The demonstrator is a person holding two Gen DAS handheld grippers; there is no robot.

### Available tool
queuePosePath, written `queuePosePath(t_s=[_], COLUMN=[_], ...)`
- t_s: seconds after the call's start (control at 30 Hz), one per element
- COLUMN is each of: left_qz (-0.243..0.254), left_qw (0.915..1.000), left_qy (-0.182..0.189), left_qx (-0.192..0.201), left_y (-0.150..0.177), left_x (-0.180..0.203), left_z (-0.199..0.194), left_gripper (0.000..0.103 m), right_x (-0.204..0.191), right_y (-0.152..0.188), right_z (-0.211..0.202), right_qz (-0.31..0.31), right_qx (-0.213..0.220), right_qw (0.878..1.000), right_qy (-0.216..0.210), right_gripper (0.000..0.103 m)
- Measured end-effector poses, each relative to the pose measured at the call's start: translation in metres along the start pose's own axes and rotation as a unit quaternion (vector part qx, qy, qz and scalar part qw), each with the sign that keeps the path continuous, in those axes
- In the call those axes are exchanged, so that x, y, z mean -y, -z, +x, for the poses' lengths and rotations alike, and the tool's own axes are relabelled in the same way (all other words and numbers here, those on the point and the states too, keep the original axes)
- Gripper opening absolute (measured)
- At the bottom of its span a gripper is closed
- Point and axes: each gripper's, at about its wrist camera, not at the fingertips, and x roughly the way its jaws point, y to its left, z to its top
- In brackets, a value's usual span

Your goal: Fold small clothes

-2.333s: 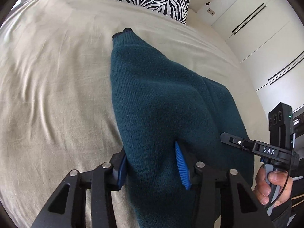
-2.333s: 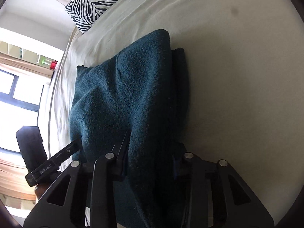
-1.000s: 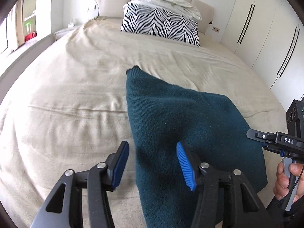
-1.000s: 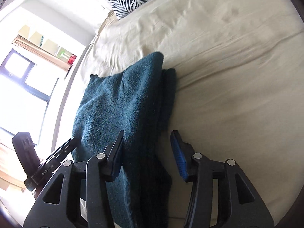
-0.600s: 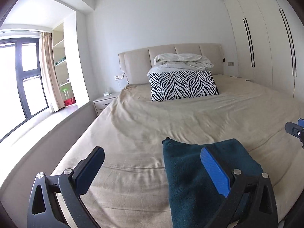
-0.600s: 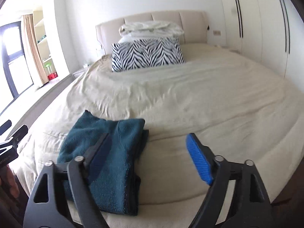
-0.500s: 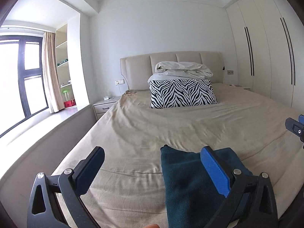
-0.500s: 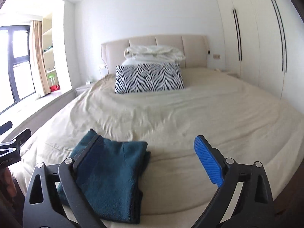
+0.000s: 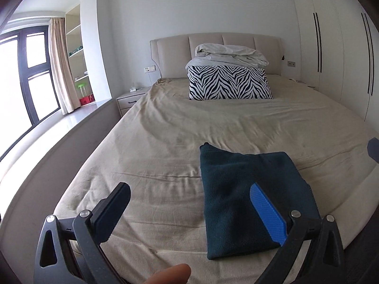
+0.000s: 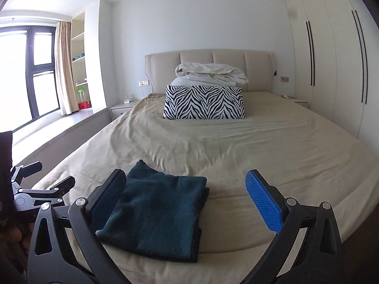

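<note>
A dark teal knit garment (image 9: pixel 246 194) lies folded into a flat rectangle near the foot edge of the beige bed (image 9: pixel 165 142). It also shows in the right wrist view (image 10: pixel 156 210). My left gripper (image 9: pixel 189 210) is open wide and empty, held back from the bed with the garment behind its right finger. My right gripper (image 10: pixel 189 201) is open wide and empty, also held back, with the garment behind its left finger. The left gripper's tool (image 10: pixel 35 196) shows at the left edge of the right wrist view.
A zebra-print pillow (image 9: pixel 229 82) and a rumpled white duvet (image 9: pixel 229 54) sit at the padded headboard. A nightstand (image 9: pixel 130 101) and window ledge run along the left. White wardrobe doors (image 9: pixel 331 54) stand on the right.
Both grippers let go of the teal garment, opened wide and pulled back and up from the bed. The garment stays folded at the foot edge.
</note>
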Motion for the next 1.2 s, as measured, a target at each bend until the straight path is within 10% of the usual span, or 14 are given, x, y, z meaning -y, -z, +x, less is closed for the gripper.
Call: queuePosePath(t_s=[0.53,1.2], left_qz=[-0.033,-0.052], left_qw=[0.9937,0.9909], left_qy=[0.035,0.046], left_qx=[-0.101,-0.115], left_y=[0.029,0.036], left_x=[-0.005,-0.005], left_z=[0.05,0.056], left_gripper=[0.103,0.103], right_x=[0.011,0.001], right_y=[0.05,0.047], right_z=[0.076,0.08], right_qz=[0.031,0.018], right_qx=[-0.169,-0.176], right_qw=[0.983,0.983], right_qy=[0.06,0.058], right_gripper=[0.103,0.103])
